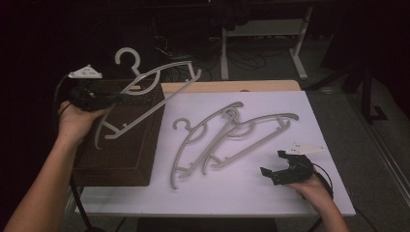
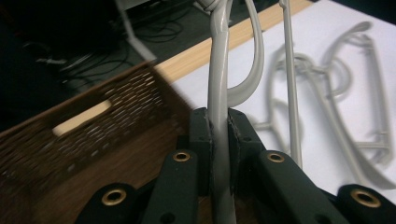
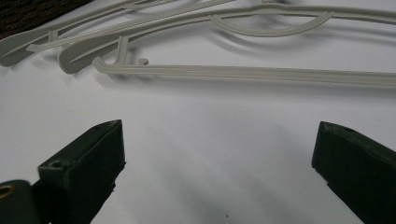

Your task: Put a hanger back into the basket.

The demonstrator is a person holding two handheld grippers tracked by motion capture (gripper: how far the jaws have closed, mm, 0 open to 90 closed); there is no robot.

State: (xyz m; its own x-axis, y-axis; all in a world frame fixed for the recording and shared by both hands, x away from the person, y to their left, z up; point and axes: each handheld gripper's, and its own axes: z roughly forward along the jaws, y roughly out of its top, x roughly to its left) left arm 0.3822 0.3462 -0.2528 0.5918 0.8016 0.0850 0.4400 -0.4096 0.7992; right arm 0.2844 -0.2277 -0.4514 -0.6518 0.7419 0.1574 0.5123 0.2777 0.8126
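Jaws of the left gripper point(image 1: 121, 96) pinch a grey hanger point(image 1: 145, 94) and hold it up over the brown basket point(image 1: 121, 154). Two hangers point(image 1: 227, 133) lie on the white table point(image 1: 241, 193), maybe crossed. Right gripper point(image 1: 273, 164) rests there, wide apart.

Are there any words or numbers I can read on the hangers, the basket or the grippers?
None: no words, numbers or signs can be read anywhere.
Held hanger: plain grey, no text.
Hangers on the table: plain grey, no text.
Basket: brown weave, no label.
Left gripper, right gripper: black, no marking legible.
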